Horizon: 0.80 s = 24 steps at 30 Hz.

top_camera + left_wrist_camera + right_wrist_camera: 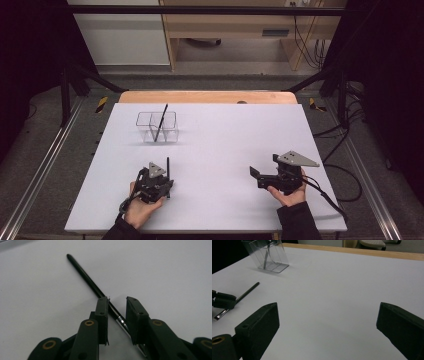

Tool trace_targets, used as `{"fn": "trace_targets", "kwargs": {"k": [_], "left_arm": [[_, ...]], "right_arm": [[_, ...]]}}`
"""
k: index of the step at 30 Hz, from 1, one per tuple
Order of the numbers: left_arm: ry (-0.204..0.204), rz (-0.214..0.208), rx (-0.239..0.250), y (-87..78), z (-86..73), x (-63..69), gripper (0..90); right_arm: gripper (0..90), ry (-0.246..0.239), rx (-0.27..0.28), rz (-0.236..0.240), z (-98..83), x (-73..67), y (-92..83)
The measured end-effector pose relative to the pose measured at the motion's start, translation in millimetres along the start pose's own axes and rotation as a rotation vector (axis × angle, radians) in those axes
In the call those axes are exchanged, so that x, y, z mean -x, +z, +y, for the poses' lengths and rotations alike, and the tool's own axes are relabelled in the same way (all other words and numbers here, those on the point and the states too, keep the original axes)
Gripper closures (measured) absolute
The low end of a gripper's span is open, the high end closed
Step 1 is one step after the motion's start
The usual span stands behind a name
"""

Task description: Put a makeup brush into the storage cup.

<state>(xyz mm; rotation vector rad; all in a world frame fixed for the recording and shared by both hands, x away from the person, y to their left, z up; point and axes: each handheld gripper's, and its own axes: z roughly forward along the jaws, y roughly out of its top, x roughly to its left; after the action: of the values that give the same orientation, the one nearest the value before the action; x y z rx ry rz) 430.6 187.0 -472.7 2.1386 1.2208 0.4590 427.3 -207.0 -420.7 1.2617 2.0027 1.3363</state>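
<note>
On the white table [225, 150], a black pen [87, 280] lies flat between the jaws of the left gripper [117, 315]. In the left gripper view the pen runs from the jaws toward 11 o'clock, its tip well out ahead on the bare surface and its silver section down in the gap. The left pad touches the barrel, while a narrow gap shows beside the right pad, so the jaws stand nearly closed around the pen without clearly clamping it. In the high view the left gripper [159, 181] sits at about 7 o'clock on the table, with the pen [168, 167] sticking out toward 12. A clear divided holder [158, 126] stands at about 11 o'clock, with another dark pen [161, 121] leaning in it. The right gripper [256, 174] rests at about 4 o'clock, well apart from the pen, its jaws spread wide with nothing between them.
</note>
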Motion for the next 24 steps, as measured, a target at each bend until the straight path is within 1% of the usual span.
{"fn": "trace_targets", "kwargs": {"k": [8, 11, 16, 18, 20, 21, 22, 24], "left_arm": [[0.031, -0.018, -0.01, -1.6, -0.4, -2.2, 79.1], [0.034, -0.029, -0.015, -2.2, -0.4, -3.7, 82.2], [0.047, -0.045, -0.024, -2.7, 0.2, -5.0, 82.7], [0.062, -0.045, -0.027, -2.9, 0.6, -5.2, 82.6], [0.064, -0.053, -0.032, -2.9, 1.1, -5.8, 82.3], [0.064, -0.066, -0.031, -2.8, 1.8, -6.5, 80.6], [0.065, -0.073, -0.035, -3.1, 2.6, -6.9, 76.8], [0.082, -0.078, -0.035, -3.9, 5.0, -7.2, 71.0]], "right_arm": [[5.1, -0.001, 0.002, -0.002, 0.2, 0.2, -0.3], [5.1, -0.001, 0.004, -0.001, 0.3, 0.2, -0.5], [5.1, -0.001, 0.003, -0.001, 0.2, 0.2, -0.4], [5.0, -0.001, 0.002, -0.002, 0.1, 0.1, -0.2], [5.0, -0.001, 0.002, -0.002, 0.2, 0.2, -0.1], [5.0, -0.001, 0.002, -0.001, 0.2, 0.2, -0.1], [5.0, -0.001, 0.002, -0.002, 0.2, 0.2, -0.1], [5.0, -0.001, 0.002, -0.001, 0.5, 0.5, -0.4]]}}
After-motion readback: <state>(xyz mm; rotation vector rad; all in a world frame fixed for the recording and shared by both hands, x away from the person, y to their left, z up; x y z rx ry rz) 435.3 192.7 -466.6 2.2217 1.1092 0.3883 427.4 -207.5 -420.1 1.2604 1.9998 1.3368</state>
